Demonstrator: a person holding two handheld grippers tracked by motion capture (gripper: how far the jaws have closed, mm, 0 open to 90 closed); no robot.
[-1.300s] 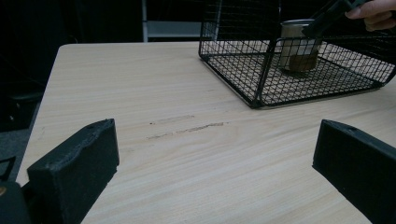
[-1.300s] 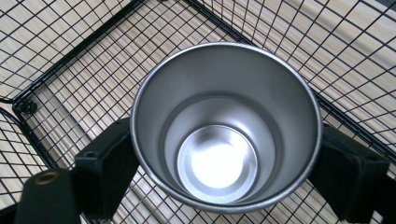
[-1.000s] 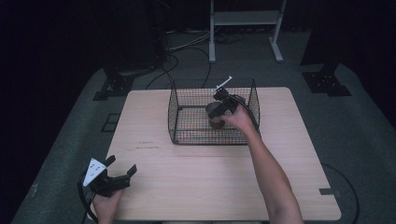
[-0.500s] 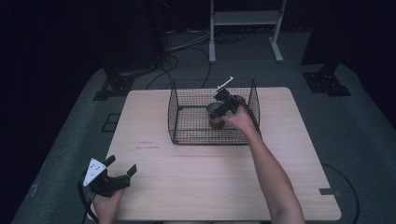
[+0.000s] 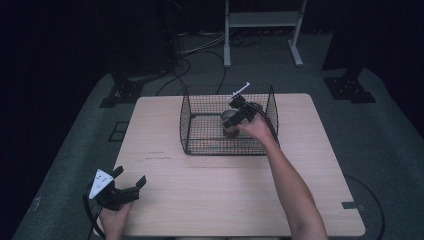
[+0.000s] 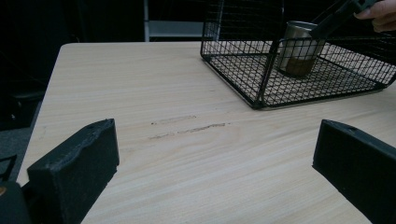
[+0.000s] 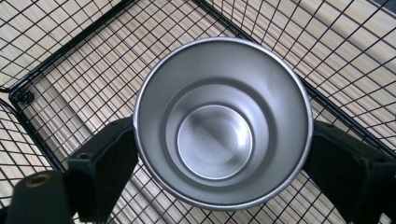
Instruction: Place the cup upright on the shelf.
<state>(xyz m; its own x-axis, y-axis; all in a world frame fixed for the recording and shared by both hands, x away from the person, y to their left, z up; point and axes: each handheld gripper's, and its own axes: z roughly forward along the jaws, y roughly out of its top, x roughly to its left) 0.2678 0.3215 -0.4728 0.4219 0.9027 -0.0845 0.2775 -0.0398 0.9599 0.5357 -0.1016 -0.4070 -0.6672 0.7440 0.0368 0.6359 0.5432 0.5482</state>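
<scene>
Inside the wire basket point(image 5: 200, 127), toward its right half, the right claw point(image 5: 235, 117) reaches down over a steel cup point(image 5: 230, 123) that stands upright on the mesh floor. Compared with the earlier high-view pictures, both hands sit where they were, and the cup and basket have not shifted on the tabletop point(image 5: 240, 190). What has changed is the right claw itself: its jaws have just been opening, with the cup between them. From the right gripper view the two black jaws flank the cup point(image 7: 223, 123) on either side at its rim; the left one seems to meet the rim and the right one lies very close to it, so I cannot tell whether the pads press on the metal or have let it go.

The basket point(image 6: 299, 70) is a black wire cage, open at the top, resting on the far middle of the tabletop point(image 6: 187, 149). The cup point(image 6: 298, 55) is the one thing seen in it. The cup is hollow and bare inside, its stepped bottom shining.

The left claw point(image 5: 127, 186) rests at the near left corner of the tabletop, well apart from the basket, its jaws spread wide with nothing between them.
</scene>
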